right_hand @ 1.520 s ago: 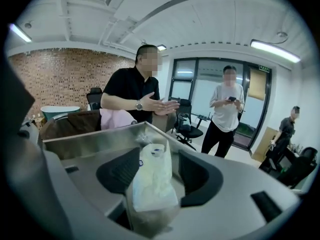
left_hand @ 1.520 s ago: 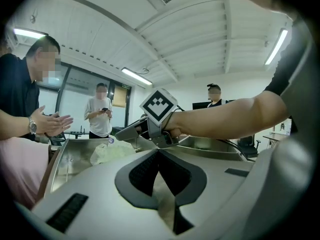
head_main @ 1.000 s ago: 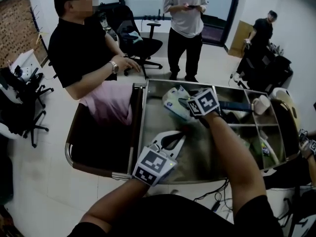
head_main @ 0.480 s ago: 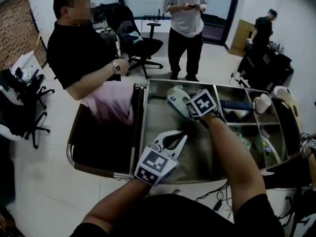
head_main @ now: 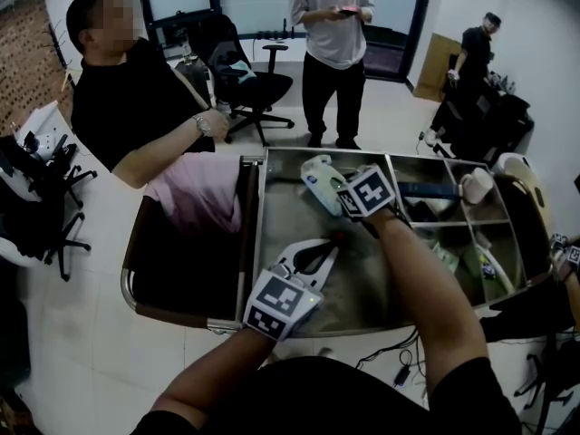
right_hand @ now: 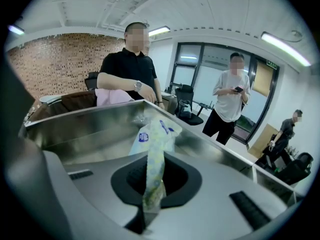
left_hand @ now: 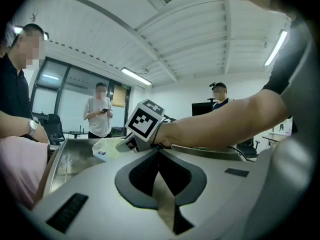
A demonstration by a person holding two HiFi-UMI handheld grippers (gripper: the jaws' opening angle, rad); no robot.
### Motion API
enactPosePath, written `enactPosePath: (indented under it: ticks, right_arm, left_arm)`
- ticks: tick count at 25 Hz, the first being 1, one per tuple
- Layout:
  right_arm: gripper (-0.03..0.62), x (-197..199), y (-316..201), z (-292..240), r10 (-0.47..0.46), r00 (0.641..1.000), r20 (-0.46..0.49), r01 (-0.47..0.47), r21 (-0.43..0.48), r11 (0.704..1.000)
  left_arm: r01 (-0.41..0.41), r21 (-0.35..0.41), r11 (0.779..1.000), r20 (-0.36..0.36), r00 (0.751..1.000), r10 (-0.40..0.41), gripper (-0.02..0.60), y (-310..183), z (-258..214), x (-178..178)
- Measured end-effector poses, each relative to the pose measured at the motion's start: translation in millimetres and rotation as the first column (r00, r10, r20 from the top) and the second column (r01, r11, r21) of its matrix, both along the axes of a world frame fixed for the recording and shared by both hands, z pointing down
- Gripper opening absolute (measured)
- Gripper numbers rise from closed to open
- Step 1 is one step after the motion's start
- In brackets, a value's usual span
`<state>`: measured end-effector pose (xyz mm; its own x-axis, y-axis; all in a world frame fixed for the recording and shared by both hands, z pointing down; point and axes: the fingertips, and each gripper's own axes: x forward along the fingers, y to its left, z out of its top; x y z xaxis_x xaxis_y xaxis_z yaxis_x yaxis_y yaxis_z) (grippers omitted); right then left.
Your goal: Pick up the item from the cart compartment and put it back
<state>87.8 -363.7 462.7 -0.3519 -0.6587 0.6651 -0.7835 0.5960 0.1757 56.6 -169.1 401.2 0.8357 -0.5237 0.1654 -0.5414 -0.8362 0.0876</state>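
Observation:
A pale green and white plastic packet (head_main: 317,176) lies in the large steel compartment of the cart (head_main: 261,214), near its far side. My right gripper (head_main: 335,194) reaches down to it from the right. Its jaws have just been closing and are now shut on the packet's near end. In the right gripper view the packet (right_hand: 152,134) runs from between the pads out over the steel floor. My left gripper (head_main: 333,247) hovers over the compartment's near half, shut with nothing in it. In the left gripper view its tips (left_hand: 159,152) point toward the right gripper's marker cube (left_hand: 145,122).
Smaller compartments (head_main: 453,208) at the cart's right hold several items. A seated person (head_main: 136,116) with a pink cloth is at the cart's left edge, beside a dark seat (head_main: 177,261). Another person (head_main: 331,53) stands past the far end. Office chairs (head_main: 249,80) stand behind.
The right gripper and the packet's near end have shifted slightly up the picture. The left gripper has stayed where it was. The seated person's hand has drawn back a little.

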Motion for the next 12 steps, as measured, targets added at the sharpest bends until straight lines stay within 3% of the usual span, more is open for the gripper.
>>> enactPosePath:
  ticks: [12]
  right_arm:
    - [0.020,6.8,53.2,-70.7,0.035,0.972,0.231,-0.067,0.131,0.989]
  left_arm:
    - [0.008,0.001,1.000,0.005,1.000,-0.008,0.000,-1.5,0.8,-1.2]
